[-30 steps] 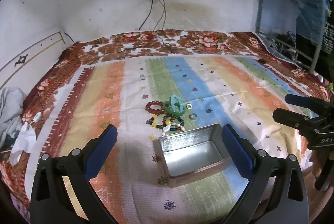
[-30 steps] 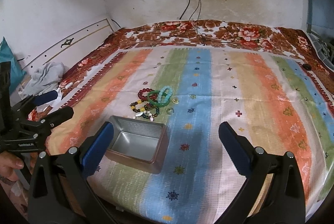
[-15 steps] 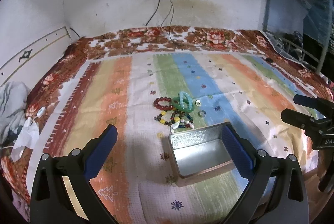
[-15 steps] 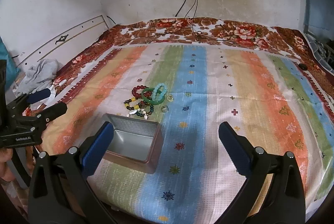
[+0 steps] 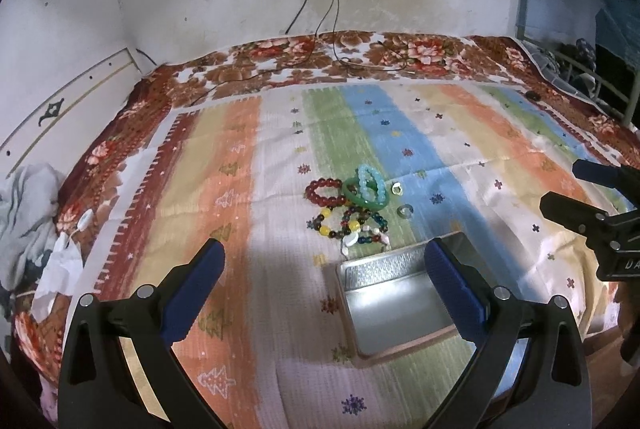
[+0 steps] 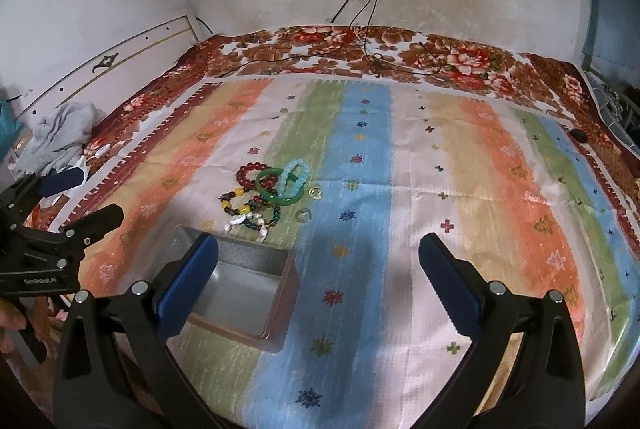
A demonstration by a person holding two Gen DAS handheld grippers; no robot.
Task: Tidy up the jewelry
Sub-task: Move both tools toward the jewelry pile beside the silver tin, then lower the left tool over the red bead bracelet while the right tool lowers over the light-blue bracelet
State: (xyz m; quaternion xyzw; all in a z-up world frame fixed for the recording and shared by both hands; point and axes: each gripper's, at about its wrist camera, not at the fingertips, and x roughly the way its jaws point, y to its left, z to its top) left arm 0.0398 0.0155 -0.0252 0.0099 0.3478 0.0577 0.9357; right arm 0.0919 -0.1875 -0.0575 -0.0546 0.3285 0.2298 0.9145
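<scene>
1. Both tools hovered above the near edge of the bed (image 6: 500, 165), both spread wide and empty: left tool (image 5: 324, 293), right tool (image 6: 318, 271).
2. The jewelry pile (image 5: 352, 209) lay on the striped bedspread's green band, ahead of both tools. It held a red bead bracelet (image 5: 322, 192), a green bangle (image 5: 362, 197), a pale blue bead bracelet (image 5: 370, 179), mixed-colour bead strands (image 5: 348, 225) and two small rings just beside them on the right (image 5: 406, 210).
3. An open metal tin (image 5: 396, 303), empty, sat on the near side of the pile, close to it but apart, its long axis running roughly left-right.
4. Key relation: from the left tool the pile was almost dead ahead and the tin was under its right finger. From the right tool both were off to the left. I'd judge the left tool better lined up for the first pick.
5. Readable text: "GenRobot.AI" on the left tool's body in the right wrist view (image 6: 40, 281); in the left wrist view only "DA" showed on the right tool (image 5: 600, 225), the rest cut off.
</scene>
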